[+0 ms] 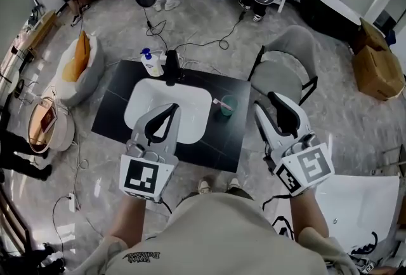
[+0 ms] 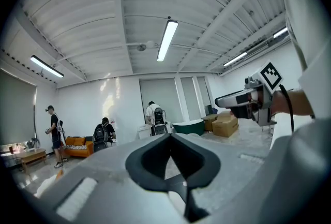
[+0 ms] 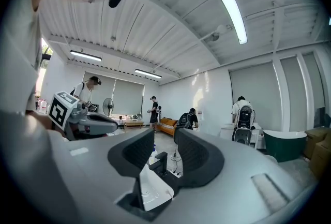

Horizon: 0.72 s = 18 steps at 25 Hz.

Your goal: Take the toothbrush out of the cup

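A green cup [image 1: 228, 107] stands on the black table [image 1: 228, 137], right of the white sink [image 1: 141, 94]. A pink toothbrush [image 1: 221, 102] leans out of it to the left. My left gripper [image 1: 171, 106] hovers over the sink's near part, its jaws shut on nothing; in the left gripper view the left gripper [image 2: 169, 135] points level across the room. My right gripper [image 1: 271, 97] is held right of the cup, apart from it. In the right gripper view the right gripper [image 3: 164, 136] is open, with the sink [image 3: 147, 187] and faucet [image 3: 161, 159] showing through the gap.
A black faucet [image 1: 171, 67] and a soap bottle [image 1: 151, 63] stand at the sink's far edge. A grey chair [image 1: 282, 64] is beyond the table's right corner. Cables cross the floor behind. Cardboard boxes [image 1: 375, 64] sit far right; people stand at the room's far side.
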Each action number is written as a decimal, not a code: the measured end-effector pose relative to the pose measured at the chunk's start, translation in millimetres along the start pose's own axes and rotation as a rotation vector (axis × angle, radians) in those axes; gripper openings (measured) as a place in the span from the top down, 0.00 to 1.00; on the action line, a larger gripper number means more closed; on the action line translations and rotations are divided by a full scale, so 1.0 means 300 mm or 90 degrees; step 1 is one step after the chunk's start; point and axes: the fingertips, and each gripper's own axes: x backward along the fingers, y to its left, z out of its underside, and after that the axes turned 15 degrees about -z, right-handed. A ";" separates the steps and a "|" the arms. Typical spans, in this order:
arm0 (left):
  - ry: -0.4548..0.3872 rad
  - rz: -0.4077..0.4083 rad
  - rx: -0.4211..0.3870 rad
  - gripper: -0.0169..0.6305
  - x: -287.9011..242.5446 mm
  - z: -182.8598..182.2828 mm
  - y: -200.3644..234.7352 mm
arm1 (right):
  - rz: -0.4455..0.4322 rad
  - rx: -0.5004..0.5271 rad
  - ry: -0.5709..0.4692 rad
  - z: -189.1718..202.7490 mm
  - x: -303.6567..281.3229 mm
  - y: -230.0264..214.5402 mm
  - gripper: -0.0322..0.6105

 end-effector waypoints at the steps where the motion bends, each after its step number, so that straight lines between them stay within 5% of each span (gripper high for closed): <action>1: 0.003 -0.005 0.007 0.97 -0.007 -0.003 -0.002 | -0.002 -0.001 0.002 0.002 -0.002 -0.011 0.72; 9: 0.025 -0.027 0.011 0.97 -0.087 0.032 -0.039 | -0.025 -0.010 0.021 0.049 -0.035 -0.103 0.72; 18: 0.039 -0.048 -0.026 0.97 -0.202 0.128 -0.048 | -0.087 -0.041 0.102 0.253 -0.160 -0.195 0.72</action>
